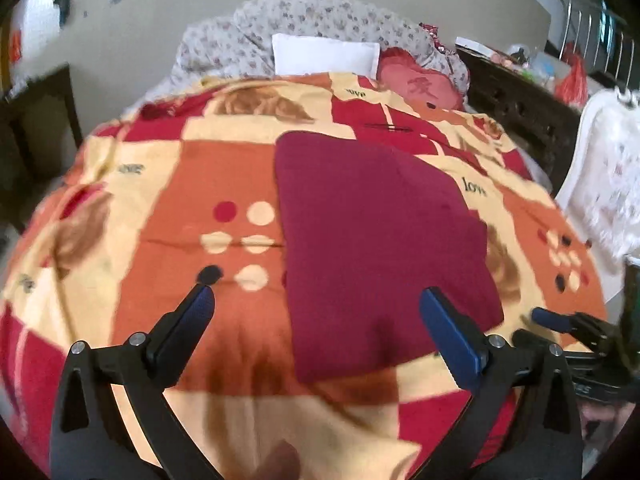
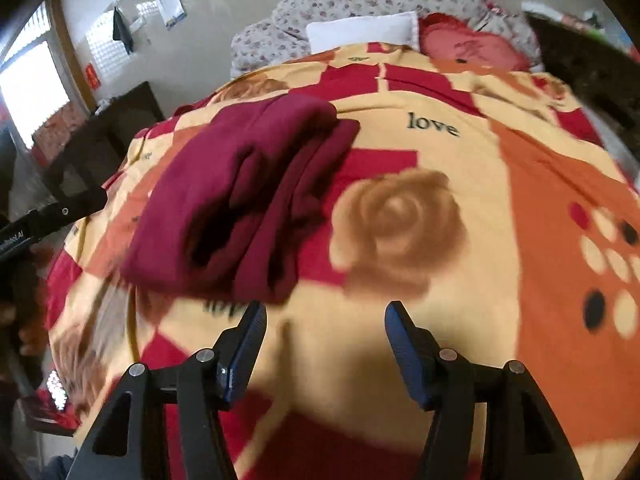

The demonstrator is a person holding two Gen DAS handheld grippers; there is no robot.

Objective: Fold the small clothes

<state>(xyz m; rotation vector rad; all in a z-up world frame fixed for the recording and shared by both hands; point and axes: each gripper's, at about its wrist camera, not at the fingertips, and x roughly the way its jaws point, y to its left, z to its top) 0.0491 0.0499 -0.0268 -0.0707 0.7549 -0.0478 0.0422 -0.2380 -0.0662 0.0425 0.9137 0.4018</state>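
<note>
Lying flat near the middle of the patterned bedspread [image 1: 168,200], the folded maroon garment [image 1: 372,240] runs lengthwise from the near edge of the bed toward the pillows [image 1: 326,54], its layered folded edges showing in the right wrist view. Bare bedspread lies open on both sides of it, with a dark headboard [image 1: 516,100] and a white chair [image 1: 608,184] bordering the bed's right side. Left gripper [image 1: 316,296] hangs released, jaws spread wide over the garment's near edge with nothing between them; right gripper [image 2: 326,316] is likewise parted and empty, just beside the garment's near right corner.
</note>
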